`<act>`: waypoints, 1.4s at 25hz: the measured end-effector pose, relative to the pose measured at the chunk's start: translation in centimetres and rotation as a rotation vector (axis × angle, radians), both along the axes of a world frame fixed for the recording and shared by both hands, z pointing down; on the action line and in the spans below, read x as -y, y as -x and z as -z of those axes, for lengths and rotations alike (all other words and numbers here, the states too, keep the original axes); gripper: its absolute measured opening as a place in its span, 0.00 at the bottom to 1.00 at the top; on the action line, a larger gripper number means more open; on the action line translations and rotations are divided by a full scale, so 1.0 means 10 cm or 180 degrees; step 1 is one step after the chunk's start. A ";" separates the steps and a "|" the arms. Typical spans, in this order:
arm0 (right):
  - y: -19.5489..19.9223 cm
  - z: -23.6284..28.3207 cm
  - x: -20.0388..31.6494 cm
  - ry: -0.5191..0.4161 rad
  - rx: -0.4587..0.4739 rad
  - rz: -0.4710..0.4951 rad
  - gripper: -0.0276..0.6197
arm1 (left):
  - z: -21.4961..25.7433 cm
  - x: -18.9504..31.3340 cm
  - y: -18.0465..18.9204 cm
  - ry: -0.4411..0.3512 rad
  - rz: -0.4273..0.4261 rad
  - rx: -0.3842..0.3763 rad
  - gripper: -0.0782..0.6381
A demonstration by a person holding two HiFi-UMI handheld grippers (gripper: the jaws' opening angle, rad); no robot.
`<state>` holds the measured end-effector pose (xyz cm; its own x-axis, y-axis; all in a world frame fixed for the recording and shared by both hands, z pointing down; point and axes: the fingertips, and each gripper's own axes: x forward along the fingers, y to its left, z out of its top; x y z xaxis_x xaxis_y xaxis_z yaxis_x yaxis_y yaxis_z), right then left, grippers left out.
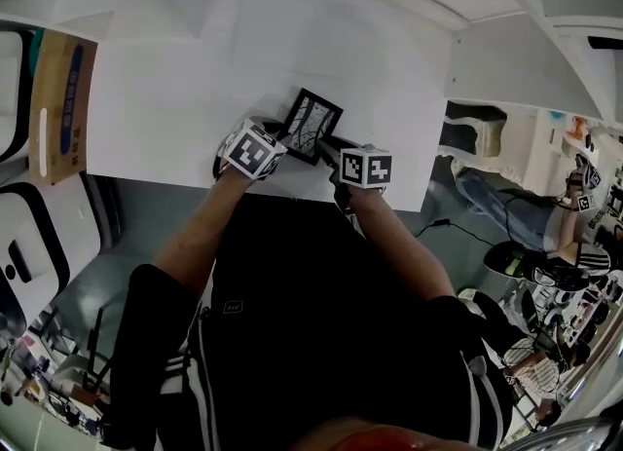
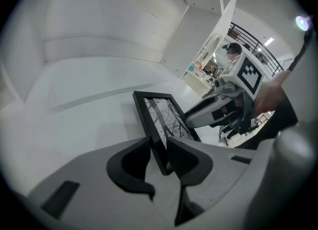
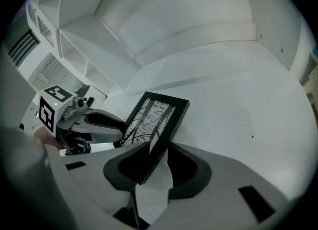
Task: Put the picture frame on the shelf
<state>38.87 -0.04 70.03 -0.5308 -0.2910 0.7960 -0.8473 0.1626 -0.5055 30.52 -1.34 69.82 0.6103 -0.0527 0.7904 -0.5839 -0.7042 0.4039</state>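
A black picture frame (image 1: 311, 126) with a black-and-white line print lies tilted on the white table (image 1: 165, 98) near its front edge. My left gripper (image 1: 279, 133) comes at the frame's left side. In the left gripper view (image 2: 159, 147) the frame's near corner (image 2: 166, 119) sits between the jaws, with both pads against it. My right gripper (image 1: 329, 151) reaches in from the right. In the right gripper view (image 3: 159, 149) the frame's edge (image 3: 154, 119) stands between the jaws, which look not quite closed on it. Each gripper also shows in the other's view, the right gripper (image 2: 198, 117) and the left gripper (image 3: 107, 124).
White shelf compartments (image 3: 74, 35) rise at the table's left, and white panels (image 2: 218, 5) stand behind it. A cardboard box (image 1: 58, 98) stands left of the table. Another person (image 1: 545, 225) sits among cluttered desks at the right. The table's front edge (image 1: 292, 191) is just under my grippers.
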 end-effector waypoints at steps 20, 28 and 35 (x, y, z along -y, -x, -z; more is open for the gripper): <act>-0.44 0.31 0.18 -0.0204 0.0331 0.0294 0.18 | 0.33 -0.07 -0.40 -0.0247 0.0859 0.0099 0.20; -0.64 0.20 0.28 -0.0138 0.0346 0.0269 0.21 | 0.32 -0.05 -0.65 -0.0285 0.0974 0.0250 0.20; -0.77 0.04 0.29 -0.0109 0.0175 0.0390 0.21 | 0.08 -0.08 -0.79 -0.0167 0.1133 0.0379 0.21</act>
